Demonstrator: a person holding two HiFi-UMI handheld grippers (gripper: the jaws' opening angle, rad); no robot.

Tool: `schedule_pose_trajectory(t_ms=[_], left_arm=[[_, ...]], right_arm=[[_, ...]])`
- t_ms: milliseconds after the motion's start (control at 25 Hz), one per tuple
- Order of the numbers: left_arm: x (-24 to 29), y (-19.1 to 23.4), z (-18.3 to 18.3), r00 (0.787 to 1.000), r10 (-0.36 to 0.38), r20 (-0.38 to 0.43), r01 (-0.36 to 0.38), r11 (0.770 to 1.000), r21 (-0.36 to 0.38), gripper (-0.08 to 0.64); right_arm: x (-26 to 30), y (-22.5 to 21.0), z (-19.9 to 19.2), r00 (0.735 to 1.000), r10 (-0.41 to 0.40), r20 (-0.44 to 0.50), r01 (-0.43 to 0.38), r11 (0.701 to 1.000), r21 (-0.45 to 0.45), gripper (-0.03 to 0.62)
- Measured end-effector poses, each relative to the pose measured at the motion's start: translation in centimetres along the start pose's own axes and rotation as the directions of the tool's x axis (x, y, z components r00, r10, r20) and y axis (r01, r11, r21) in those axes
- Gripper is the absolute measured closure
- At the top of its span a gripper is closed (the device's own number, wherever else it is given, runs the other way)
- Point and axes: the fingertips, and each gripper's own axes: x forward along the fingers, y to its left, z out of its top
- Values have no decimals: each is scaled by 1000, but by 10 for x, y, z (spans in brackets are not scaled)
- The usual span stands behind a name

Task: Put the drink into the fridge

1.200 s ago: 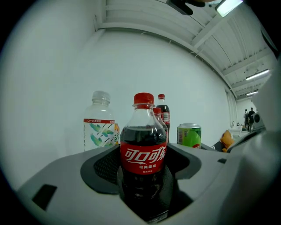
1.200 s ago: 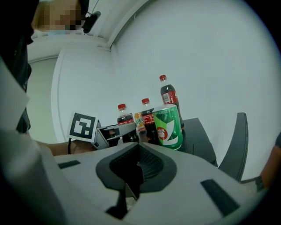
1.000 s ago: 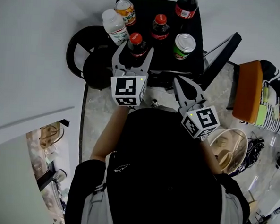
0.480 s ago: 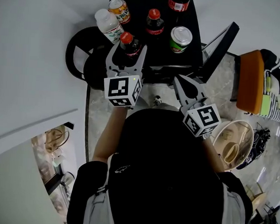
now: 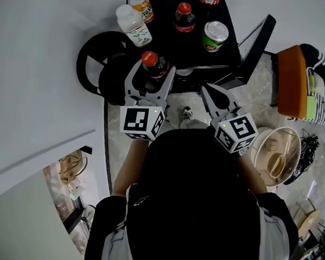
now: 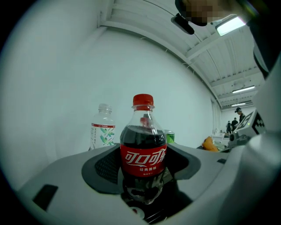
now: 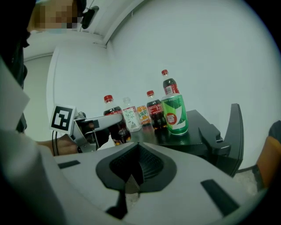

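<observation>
Seen from above, both arms reach forward, each hand carrying a tool. The left tool (image 5: 152,79) points ahead, nearly level. Its two grey jaws sit around a cola bottle (image 6: 143,156) and press on its sides. The bottle stands upright between them, its red cap above the jaws. The left marker cube (image 5: 142,121) sits at the rear of this tool, and the bare left forearm (image 5: 128,164) runs back from it. The right tool (image 5: 206,91) is just to the right of the left tool, tilted slightly down. Its jaws are closed together with nothing between them. The right marker cube (image 5: 236,134) sits behind those jaws.
</observation>
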Motion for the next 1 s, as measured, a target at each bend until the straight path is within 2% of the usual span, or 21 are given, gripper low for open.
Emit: schedule_pose_trajectory(t_ms=[200, 400, 600, 720, 800, 1000], left_arm=[[-30, -14, -6, 993, -117, 3, 117, 992, 56, 244], [-57, -17, -20, 983, -184, -10, 184, 983, 23, 244], [-86, -19, -29, 964, -265, -17, 265, 964, 33, 244], [-99, -21, -40, 950, -312, -29, 313, 949, 28, 244], [-104, -26, -46, 937, -348, -23, 349, 937, 14, 244], [-115, -49, -64, 895, -444, -43, 444, 896, -11, 244]], right_arm=[[-2, 31, -11, 999, -35, -21, 35, 999, -13, 578], [-11, 53, -20, 995, -99, -24, 99, 995, -22, 578], [-24, 66, -33, 982, -183, -46, 182, 983, -29, 578], [-35, 78, -46, 976, -211, -60, 211, 977, -16, 578], [-40, 82, -50, 973, -230, -35, 229, 973, -21, 578], [-54, 89, -52, 950, -311, 9, 311, 949, -50, 578]])
